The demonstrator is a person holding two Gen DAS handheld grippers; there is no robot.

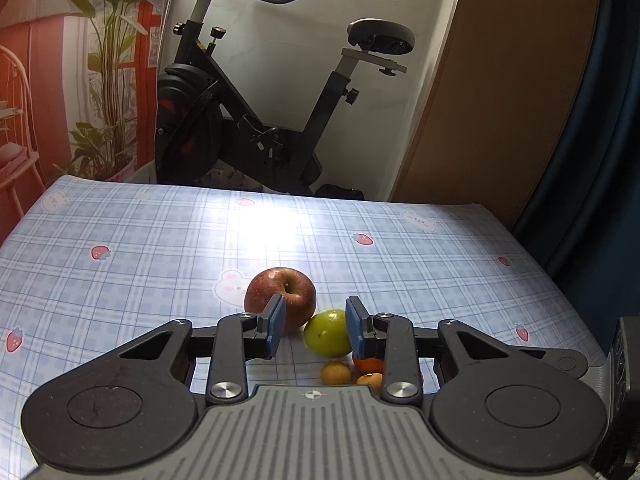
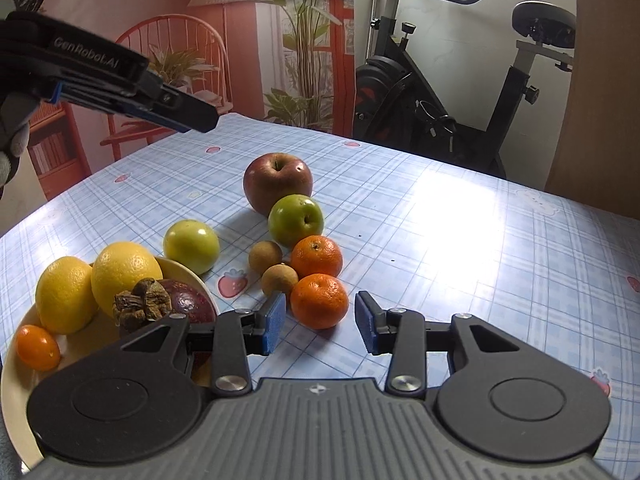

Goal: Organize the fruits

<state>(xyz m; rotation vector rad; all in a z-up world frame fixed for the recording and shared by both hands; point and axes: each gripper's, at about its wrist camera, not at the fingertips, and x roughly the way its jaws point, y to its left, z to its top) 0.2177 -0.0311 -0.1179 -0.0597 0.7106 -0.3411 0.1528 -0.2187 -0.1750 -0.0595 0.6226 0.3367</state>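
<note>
A red apple point(image 2: 278, 183), a green apple point(image 2: 296, 219), a yellow-green apple point(image 2: 191, 245), two tangerines point(image 2: 319, 300) and two small brown longans point(image 2: 265, 255) lie on the checked tablecloth. A cream plate point(image 2: 18, 384) at the left holds two lemons point(image 2: 124, 274), a mangosteen point(image 2: 188, 302) and a kumquat point(image 2: 37, 347). My right gripper point(image 2: 320, 322) is open, its pads either side of the near tangerine, just short of it. My left gripper point(image 1: 316, 326) is open and empty above the red apple point(image 1: 280, 294) and green apple point(image 1: 326, 332); it also shows at the upper left of the right wrist view point(image 2: 196, 118).
An exercise bike point(image 1: 256, 92) stands behind the table's far edge. A wooden panel point(image 1: 500, 92) and a dark curtain point(image 1: 592, 140) are at the right. A printed backdrop with a plant and chair hangs at the left.
</note>
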